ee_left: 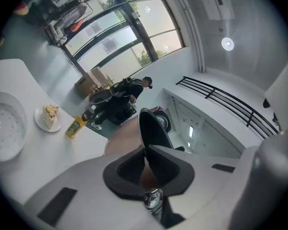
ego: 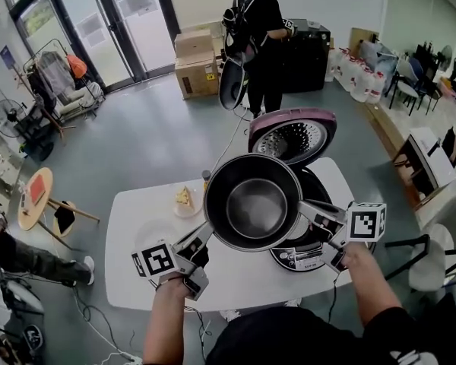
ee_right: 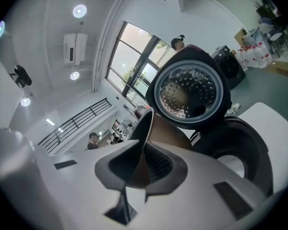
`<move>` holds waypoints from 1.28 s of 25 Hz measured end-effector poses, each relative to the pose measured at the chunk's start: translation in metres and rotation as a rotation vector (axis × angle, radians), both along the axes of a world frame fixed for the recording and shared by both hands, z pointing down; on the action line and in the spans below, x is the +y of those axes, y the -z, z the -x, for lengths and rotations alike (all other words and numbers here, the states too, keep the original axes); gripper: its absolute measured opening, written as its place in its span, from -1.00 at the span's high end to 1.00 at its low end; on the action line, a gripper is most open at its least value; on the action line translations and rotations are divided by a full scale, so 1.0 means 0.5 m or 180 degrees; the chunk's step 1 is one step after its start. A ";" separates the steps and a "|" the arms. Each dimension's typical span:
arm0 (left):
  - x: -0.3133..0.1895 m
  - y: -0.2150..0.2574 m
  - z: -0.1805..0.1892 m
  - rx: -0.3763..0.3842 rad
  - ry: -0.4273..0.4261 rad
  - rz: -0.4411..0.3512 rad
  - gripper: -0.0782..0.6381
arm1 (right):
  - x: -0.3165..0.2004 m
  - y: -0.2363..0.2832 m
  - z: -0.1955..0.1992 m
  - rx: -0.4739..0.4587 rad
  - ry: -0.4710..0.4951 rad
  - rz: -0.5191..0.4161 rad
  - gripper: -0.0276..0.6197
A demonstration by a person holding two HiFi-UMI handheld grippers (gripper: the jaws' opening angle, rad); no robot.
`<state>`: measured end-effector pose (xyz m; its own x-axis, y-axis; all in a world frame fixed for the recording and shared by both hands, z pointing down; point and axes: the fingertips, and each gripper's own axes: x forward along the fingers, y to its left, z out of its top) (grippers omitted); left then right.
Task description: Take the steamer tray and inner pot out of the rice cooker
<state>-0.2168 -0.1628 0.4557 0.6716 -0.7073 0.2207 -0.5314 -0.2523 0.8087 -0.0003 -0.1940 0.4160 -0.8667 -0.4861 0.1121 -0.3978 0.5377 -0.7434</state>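
Observation:
The dark inner pot [ego: 252, 201] hangs in the air above the open rice cooker [ego: 317, 251], mouth up and empty. My left gripper [ego: 207, 230] is shut on its near-left rim, my right gripper [ego: 302, 207] shut on its right rim. The left gripper view has the pot's rim [ee_left: 151, 128] edge-on between the pads of the left gripper [ee_left: 146, 159]. In the right gripper view the rim [ee_right: 146, 126] sits in the right gripper [ee_right: 144, 162], with the cooker's empty cavity [ee_right: 240, 145] and raised lid [ee_right: 187, 90] beyond. The white perforated steamer tray [ee_left: 5, 128] lies on the table [ego: 129, 280] at left.
A slice of cake on a plate [ego: 185, 198] and a small bottle [ego: 206, 177] stand near the table's far edge. The cooker's lid [ego: 292, 135] stands up behind the pot. A person [ego: 258, 29] stands beyond the table beside cardboard boxes [ego: 196, 63]. A chair [ego: 433, 257] is at right.

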 end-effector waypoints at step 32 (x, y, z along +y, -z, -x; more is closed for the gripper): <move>0.157 -0.318 0.336 -0.0038 -0.0078 0.0767 0.73 | 0.167 -0.376 0.328 0.0539 -0.0233 0.0730 0.79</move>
